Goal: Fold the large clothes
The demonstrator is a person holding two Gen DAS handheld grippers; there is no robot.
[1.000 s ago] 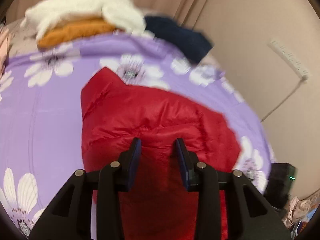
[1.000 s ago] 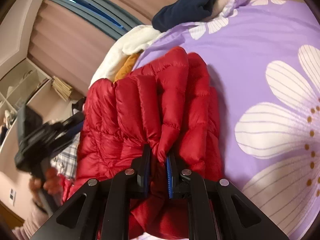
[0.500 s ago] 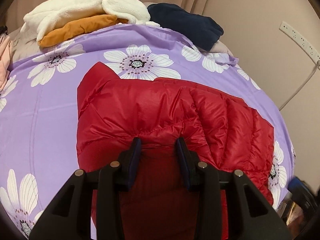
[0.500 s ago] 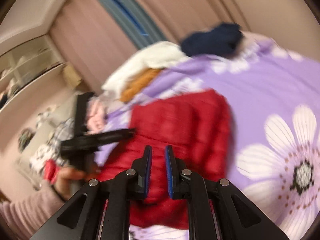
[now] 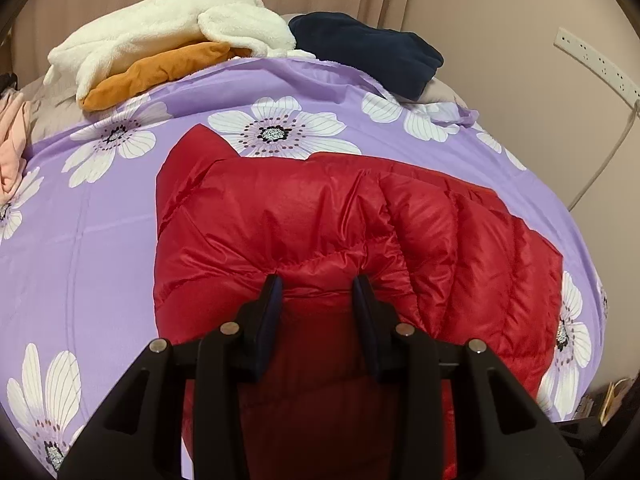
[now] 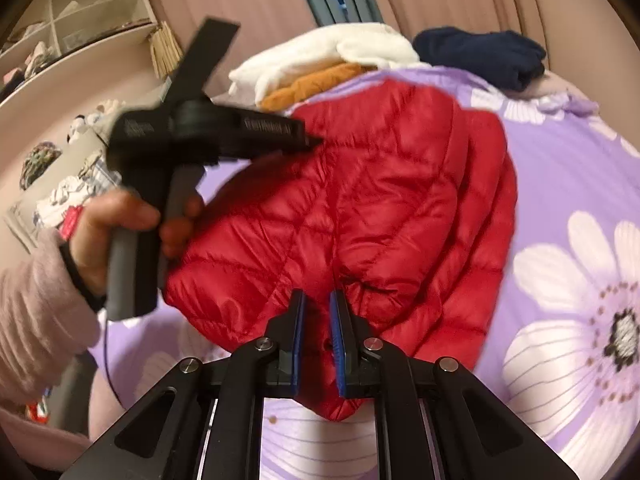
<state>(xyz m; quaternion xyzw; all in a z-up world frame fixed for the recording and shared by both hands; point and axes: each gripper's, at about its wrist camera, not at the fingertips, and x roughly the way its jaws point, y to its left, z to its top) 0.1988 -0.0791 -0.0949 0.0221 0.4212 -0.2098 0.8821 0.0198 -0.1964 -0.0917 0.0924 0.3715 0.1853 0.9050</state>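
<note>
The red puffer jacket (image 5: 320,232) is lying on the bed (image 5: 100,220), bunched into a rough fold across the purple flowered cover, its quilted panels doubled over one another. The left gripper (image 5: 318,292) is pinching a thick ridge of the jacket's near edge; its fingers (image 5: 272,300) are standing partly apart because the padded fabric is filling the gap between them, a hold that looks meant to pin this side while the fold gets squared. The right gripper (image 6: 318,312) is hanging over the opposite side with its fingers (image 6: 298,320) drawn nearly together and no cloth visibly caught between them, the red fabric lying beyond and beneath the tips. Seen from the right wrist, the person's left hand (image 6: 116,232) in a pink sleeve (image 6: 36,312) is angling its tool down onto the jacket. Further back, a cream fleece (image 5: 168,28), an orange garment (image 5: 152,76) and a navy garment (image 5: 368,52) are sitting stacked at the bed's far end.
</note>
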